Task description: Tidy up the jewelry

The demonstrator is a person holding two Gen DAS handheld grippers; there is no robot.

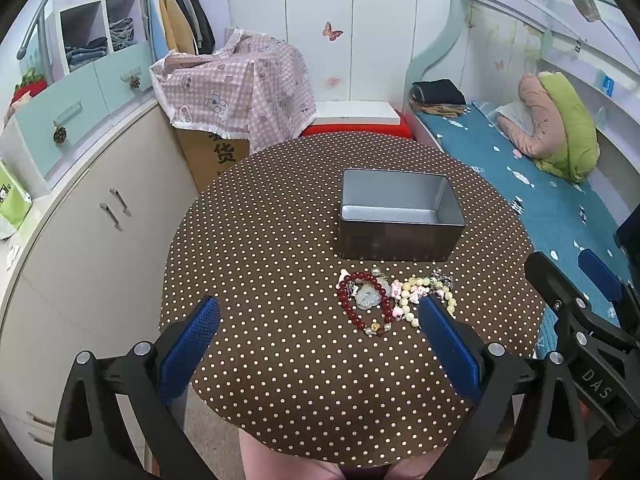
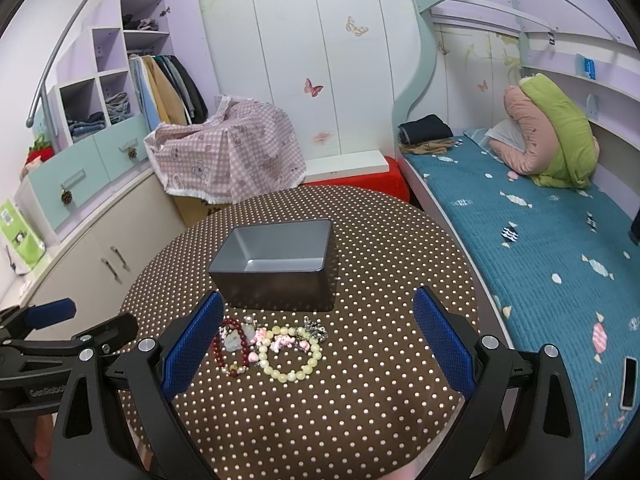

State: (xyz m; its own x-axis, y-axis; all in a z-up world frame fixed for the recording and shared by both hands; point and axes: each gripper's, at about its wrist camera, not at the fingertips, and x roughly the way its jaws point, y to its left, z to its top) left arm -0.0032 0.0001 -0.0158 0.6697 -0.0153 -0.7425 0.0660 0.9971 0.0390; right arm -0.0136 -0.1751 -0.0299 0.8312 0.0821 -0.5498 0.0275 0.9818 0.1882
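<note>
Grey tin [image 1: 400, 216] sits just behind bracelets [image 1: 384, 300] on dotted table [image 1: 260, 240].

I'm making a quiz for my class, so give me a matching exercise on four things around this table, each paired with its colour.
1. metal tin
2. round bead bracelet
3. tablecloth
4. bracelet with the pale pendant

A. dark red
B. pale yellow
C. grey
D. brown with light dots

Pairs: 1-C, 2-B, 3-D, 4-A
</note>
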